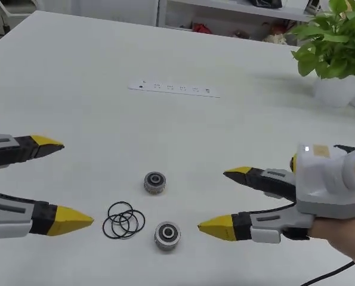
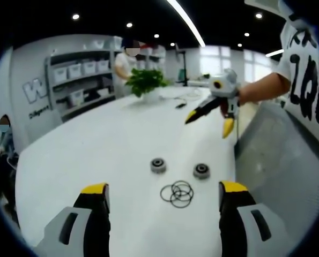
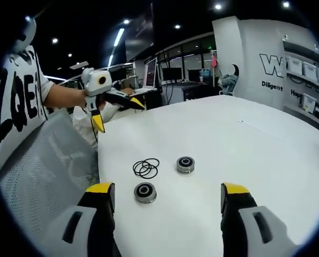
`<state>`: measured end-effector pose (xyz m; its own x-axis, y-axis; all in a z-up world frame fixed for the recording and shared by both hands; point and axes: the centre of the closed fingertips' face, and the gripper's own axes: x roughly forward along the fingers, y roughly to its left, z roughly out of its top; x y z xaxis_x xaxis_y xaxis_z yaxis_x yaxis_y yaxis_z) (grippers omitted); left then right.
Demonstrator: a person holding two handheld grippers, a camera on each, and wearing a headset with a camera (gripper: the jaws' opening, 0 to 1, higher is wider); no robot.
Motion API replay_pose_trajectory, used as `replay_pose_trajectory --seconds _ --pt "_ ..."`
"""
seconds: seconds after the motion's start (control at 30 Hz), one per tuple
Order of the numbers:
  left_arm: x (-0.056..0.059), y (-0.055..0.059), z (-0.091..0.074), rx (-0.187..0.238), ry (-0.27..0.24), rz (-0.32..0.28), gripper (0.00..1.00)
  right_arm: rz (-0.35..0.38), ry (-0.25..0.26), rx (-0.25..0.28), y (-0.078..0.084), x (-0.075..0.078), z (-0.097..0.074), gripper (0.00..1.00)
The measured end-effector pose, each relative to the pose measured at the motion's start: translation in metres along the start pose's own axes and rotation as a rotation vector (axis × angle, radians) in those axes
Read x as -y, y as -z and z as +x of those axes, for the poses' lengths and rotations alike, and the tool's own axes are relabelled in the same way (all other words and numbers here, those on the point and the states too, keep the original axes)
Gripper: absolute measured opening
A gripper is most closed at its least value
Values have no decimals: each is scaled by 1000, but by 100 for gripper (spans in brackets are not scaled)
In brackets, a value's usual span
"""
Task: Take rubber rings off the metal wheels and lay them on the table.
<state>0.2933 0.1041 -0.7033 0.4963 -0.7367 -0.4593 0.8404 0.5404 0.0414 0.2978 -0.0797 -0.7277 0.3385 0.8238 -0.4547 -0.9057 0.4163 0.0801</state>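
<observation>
The left gripper point(image 1: 76, 183) and the right gripper point(image 1: 212, 200) are held released and empty. Rubber rings point(image 1: 123, 220) are heaped near the table's point(image 1: 165, 131) near edge, just beside two metal wheels point(image 1: 155, 182). Probably the task is between rings; next, one wheel should be pinned and any remaining ring pinched off.

White table point(image 1: 165, 47) w/ potted plant point(image 1: 335, 36), shelving point(image 2: 76, 80)

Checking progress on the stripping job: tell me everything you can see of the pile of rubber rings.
The rubber rings are thin black loops, several overlapping in a loose flat pile on the white table, just left of the nearer metal wheel in the head view, touching neither it nor the farther wheel. Nothing holds them; count unclear.
</observation>
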Motion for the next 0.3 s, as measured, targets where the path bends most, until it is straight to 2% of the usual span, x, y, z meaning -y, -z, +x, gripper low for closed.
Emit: replay_pose_trajectory --seconds 0.3 --pt "3 3 1 -11 4 3 85 -47 12 -8 7 1 -8 86"
